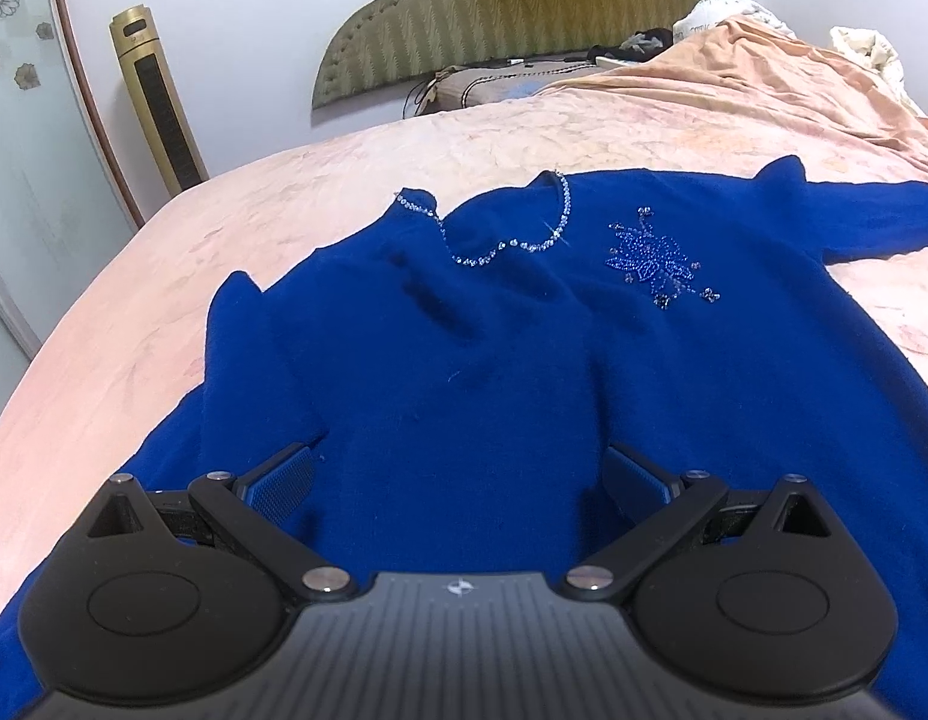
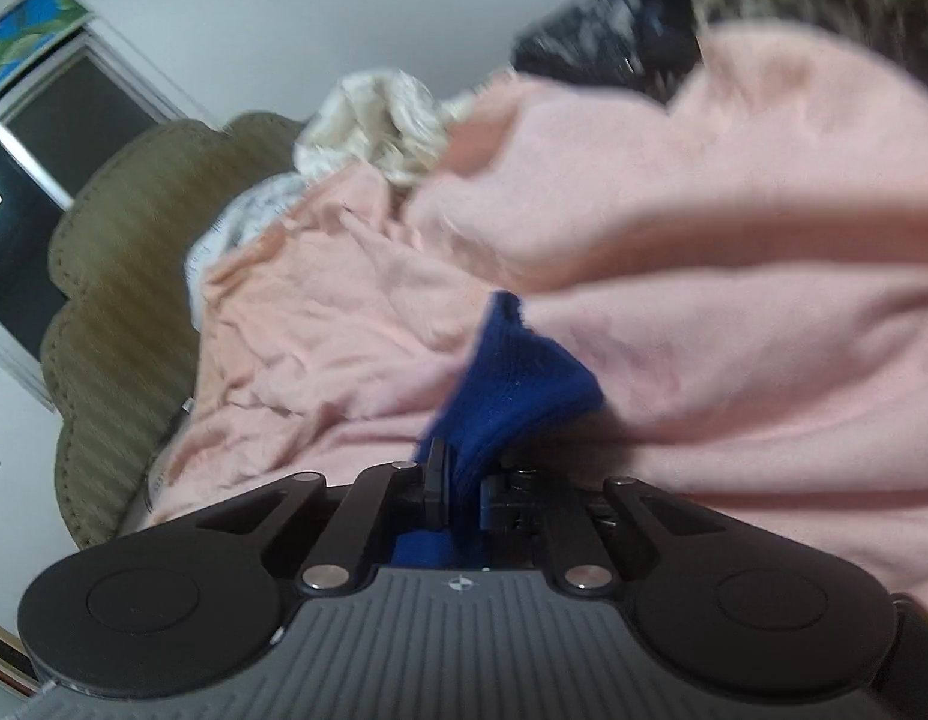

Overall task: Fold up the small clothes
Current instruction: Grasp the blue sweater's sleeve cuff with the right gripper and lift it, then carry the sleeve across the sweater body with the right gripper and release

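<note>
A royal-blue knit sweater (image 1: 494, 324) lies face up on the pink bed (image 1: 134, 312), with a rhinestone neckline (image 1: 524, 240) and a beaded flower (image 1: 650, 264) on the chest. My left gripper (image 1: 458, 468) is open, its blue pads low over the sweater's lower body, one at each side. My right gripper (image 2: 461, 480) is shut on a blue knit end of the sweater (image 2: 512, 378), which sticks out between the fingers, likely a sleeve cuff. That view is blurred and rolled sideways.
A green padded headboard (image 1: 512, 6) stands at the far end. A rumpled pink quilt (image 1: 764, 78) and white bedding (image 1: 866, 48) lie at the back right. A gold tower fan (image 1: 158, 102) stands left of the bed. Dark clothes (image 2: 644, 24) lie beyond the quilt.
</note>
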`<state>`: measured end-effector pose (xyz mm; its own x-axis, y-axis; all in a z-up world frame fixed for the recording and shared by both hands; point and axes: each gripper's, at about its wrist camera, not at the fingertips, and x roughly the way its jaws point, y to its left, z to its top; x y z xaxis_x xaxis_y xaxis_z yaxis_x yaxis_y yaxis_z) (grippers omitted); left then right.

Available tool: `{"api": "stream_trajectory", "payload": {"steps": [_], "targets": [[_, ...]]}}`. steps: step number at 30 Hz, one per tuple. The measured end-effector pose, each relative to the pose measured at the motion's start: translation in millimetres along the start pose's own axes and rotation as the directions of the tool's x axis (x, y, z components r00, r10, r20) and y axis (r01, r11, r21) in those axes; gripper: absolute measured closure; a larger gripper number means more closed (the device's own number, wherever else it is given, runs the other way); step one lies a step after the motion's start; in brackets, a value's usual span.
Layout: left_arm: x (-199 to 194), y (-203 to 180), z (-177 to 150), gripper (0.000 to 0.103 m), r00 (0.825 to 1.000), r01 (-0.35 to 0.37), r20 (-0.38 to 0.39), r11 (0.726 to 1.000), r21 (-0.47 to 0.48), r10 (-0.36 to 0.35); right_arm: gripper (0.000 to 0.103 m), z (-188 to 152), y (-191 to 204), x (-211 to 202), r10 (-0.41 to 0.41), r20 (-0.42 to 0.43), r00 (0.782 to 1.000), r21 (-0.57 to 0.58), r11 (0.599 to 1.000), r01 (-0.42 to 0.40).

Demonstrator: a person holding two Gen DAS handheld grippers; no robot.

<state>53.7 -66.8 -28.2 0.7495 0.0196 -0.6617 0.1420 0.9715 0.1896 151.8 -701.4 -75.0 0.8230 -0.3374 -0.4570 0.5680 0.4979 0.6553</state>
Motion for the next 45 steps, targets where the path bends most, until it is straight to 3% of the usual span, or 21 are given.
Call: {"api": "stream_trajectory", "payload": {"steps": [4,8,12,16,19,22,26,30,36,45], "targets": [[3.0,0.6,3.6,0.0,1.0,0.005,-0.001,1.0,0.003,-0.005,0.093,12.0,28.3,-32.8,0.003,0.077,0.997,-0.128,0.992,0.007],[3.6,5.5,9.4,0.0,1.0,0.015,0.011,1.0,-0.017,-0.015,0.093,20.0,62.0,-65.0,-0.043,0.213,0.976,-0.244,0.965,0.096],[3.3,9.3,11.0,0.0,1.0,0.012,0.023,1.0,-0.026,-0.011,0.093,3.5,95.5,-82.2,-0.087,0.357,0.93,-0.39,0.891,0.233],[6.2,10.7,10.3,0.0,1.0,-0.015,0.011,1.0,-0.02,0.016,0.093,-17.4,118.0,-86.4,-0.075,0.39,0.918,-0.477,0.836,0.271],[8.8,13.5,9.1,0.0,1.0,-0.016,0.002,0.999,-0.034,0.016,0.093,-33.4,131.7,-90.2,-0.045,0.321,0.946,-0.497,0.842,0.209],[12.7,16.4,8.1,0.0,1.0,-0.02,-0.013,0.998,-0.055,0.019,0.093,-70.8,154.5,-101.2,0.039,0.24,0.97,-0.587,0.802,0.113],[12.8,19.7,7.9,0.0,1.0,-0.028,-0.015,0.997,-0.068,0.027,0.093,-114.8,175.1,-109.2,0.112,0.138,0.984,-0.66,0.751,0.007],[11.2,25.0,6.2,0.0,0.999,-0.044,-0.007,0.996,-0.076,0.043,0.093,-142.5,191.7,-104.5,0.119,0.049,0.992,-0.682,0.73,-0.054],[15.1,33.3,4.6,0.0,0.998,-0.058,-0.023,0.993,-0.105,0.056,0.093,-191.1,212.3,-112.9,0.131,-0.08,0.988,-0.71,0.689,-0.149],[18.3,35.7,3.5,0.0,0.997,-0.073,-0.032,0.99,-0.118,0.07,0.093,-254.7,252.5,-132.2,0.178,-0.23,0.957,-0.735,0.613,-0.29]]}}
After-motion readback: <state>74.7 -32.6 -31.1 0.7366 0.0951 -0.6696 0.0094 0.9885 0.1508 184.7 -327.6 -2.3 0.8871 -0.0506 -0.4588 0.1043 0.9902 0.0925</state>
